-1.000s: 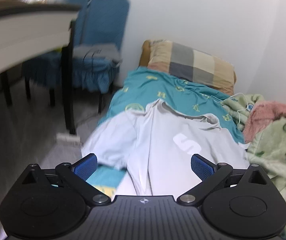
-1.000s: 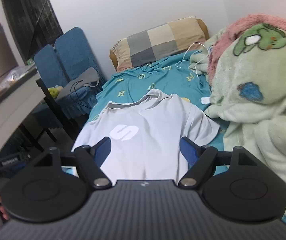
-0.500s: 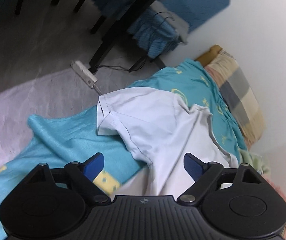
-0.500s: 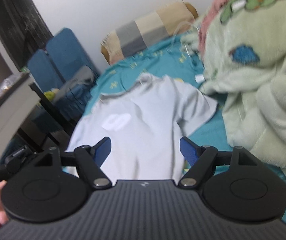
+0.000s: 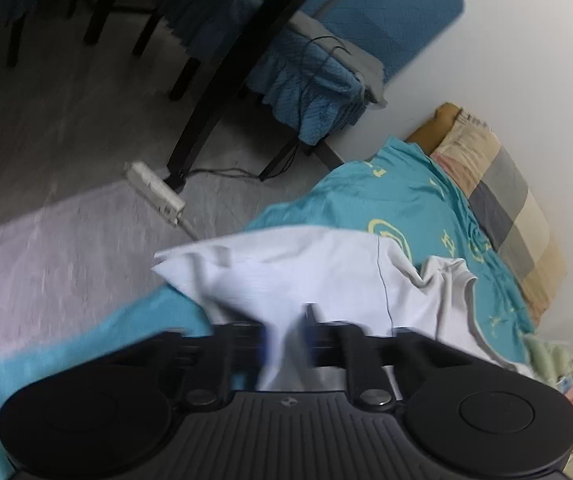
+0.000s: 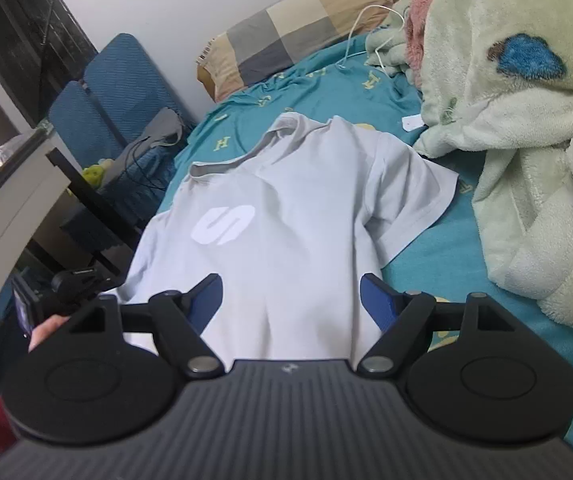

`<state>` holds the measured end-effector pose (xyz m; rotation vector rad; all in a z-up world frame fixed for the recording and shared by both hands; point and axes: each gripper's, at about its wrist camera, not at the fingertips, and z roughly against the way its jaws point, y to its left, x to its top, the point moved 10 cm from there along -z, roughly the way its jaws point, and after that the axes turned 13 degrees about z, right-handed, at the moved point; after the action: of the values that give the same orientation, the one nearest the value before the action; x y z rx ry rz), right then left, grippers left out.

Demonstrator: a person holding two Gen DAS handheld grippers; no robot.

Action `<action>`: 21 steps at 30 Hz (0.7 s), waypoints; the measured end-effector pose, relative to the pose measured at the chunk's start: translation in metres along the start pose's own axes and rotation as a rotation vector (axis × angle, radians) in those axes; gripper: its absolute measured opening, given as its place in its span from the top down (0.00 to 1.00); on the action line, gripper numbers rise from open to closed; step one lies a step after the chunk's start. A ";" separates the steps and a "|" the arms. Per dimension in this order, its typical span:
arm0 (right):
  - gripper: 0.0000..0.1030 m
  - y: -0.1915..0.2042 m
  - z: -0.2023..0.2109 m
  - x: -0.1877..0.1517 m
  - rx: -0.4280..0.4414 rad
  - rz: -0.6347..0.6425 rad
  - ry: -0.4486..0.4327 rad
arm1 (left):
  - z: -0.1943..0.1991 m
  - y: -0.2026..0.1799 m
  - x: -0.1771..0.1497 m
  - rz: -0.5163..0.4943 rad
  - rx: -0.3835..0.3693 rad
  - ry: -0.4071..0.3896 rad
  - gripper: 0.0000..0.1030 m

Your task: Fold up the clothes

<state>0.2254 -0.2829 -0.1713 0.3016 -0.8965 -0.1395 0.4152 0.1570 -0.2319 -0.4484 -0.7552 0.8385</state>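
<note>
A light grey T-shirt (image 6: 286, 208) with a white logo lies face up on the teal bedsheet (image 6: 326, 80), collar toward the pillow. My left gripper (image 5: 286, 336) is shut on the shirt's (image 5: 294, 264) left side near the sleeve, with fabric bunched between the blue pads. It also shows at the left edge of the right wrist view (image 6: 66, 292). My right gripper (image 6: 290, 300) is open and empty above the shirt's lower part, its blue fingers (image 6: 378, 300) either side of the cloth.
A checked pillow (image 6: 298, 20) lies at the bed's head. A green fleece blanket (image 6: 526, 120) fills the right side, with a white cable (image 6: 366, 28) near it. Blue chairs (image 5: 350, 40), a dark table leg (image 5: 222, 92) and a power strip (image 5: 154, 192) stand left of the bed.
My left gripper has closed on the shirt's left side and bunched the cloth. My right gripper stays open and has moved closer over the shirt's lower part.
</note>
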 end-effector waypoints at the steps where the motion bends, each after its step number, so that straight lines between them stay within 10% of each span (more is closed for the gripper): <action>1: 0.25 -0.001 -0.002 0.000 -0.003 -0.001 0.001 | -0.002 -0.005 0.006 -0.042 0.007 -0.013 0.95; 8: 0.25 -0.011 -0.015 0.005 -0.072 0.026 -0.019 | -0.006 -0.031 0.083 -0.293 0.134 -0.178 0.96; 13: 0.25 -0.018 -0.023 0.009 -0.097 0.022 -0.018 | -0.025 -0.022 0.078 -0.332 0.166 -0.095 0.93; 21: 0.25 -0.014 -0.013 0.014 -0.103 0.055 -0.054 | 0.041 -0.018 0.038 -0.463 0.129 -0.062 0.40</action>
<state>0.2442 -0.2974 -0.1728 0.1779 -0.9473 -0.1428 0.4103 0.1789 -0.1779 -0.1217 -0.8159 0.4632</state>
